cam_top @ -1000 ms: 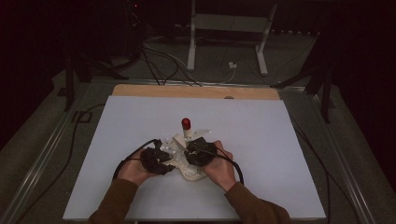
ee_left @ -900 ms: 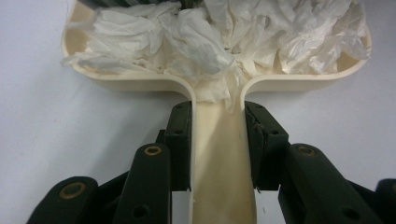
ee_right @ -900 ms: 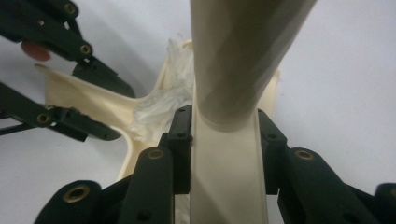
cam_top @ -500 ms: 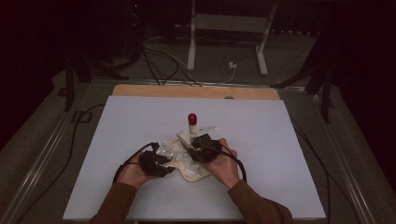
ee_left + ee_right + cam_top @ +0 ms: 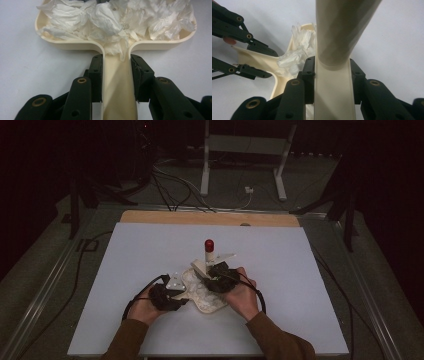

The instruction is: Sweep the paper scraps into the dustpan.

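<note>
Dustpan (image 5: 117,43) full of crumpled tissue (image 5: 110,20), handle clamped by left gripper (image 5: 116,75); right gripper (image 5: 332,80) clamps cream brush handle (image 5: 337,45) near table's (image 5: 125,250) front edge.

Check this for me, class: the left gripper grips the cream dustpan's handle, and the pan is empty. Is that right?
Not quite. The left gripper does grip the dustpan by its handle, but the pan is full of crumpled white tissue, as the left gripper view shows.
</note>
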Available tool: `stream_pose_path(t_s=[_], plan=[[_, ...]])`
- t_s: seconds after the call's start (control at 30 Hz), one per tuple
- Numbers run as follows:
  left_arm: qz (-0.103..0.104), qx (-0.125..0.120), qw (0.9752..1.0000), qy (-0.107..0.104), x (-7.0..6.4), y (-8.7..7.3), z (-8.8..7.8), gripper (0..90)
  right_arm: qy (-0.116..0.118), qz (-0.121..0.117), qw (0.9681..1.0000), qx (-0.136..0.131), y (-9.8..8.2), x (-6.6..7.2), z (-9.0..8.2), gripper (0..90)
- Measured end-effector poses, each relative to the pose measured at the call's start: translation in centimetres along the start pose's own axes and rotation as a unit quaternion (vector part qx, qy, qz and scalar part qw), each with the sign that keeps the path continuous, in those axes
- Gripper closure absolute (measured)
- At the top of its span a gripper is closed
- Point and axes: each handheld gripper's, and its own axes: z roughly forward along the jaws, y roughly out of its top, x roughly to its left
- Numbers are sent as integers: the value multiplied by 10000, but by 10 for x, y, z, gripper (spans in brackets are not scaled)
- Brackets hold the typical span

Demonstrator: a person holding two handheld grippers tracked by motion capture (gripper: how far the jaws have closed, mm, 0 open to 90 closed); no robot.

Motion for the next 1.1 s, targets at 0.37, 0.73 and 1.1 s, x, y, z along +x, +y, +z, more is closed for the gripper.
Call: stream_pose_path(t_s=[0.37, 0.73, 1.1], plan=[[-84, -446, 9989, 137, -3, -2, -2, 668, 10, -2, 10000, -93, 4, -2, -12, 670], [-151, -687, 9974, 169, -3, -5, -4, 668, -130, 107, 9993, -338, 13, -16, -30, 670], [-232, -766, 9965, 256, -1, -7, -6, 667, -202, 276, 9980, -535, 17, -28, -42, 670]])
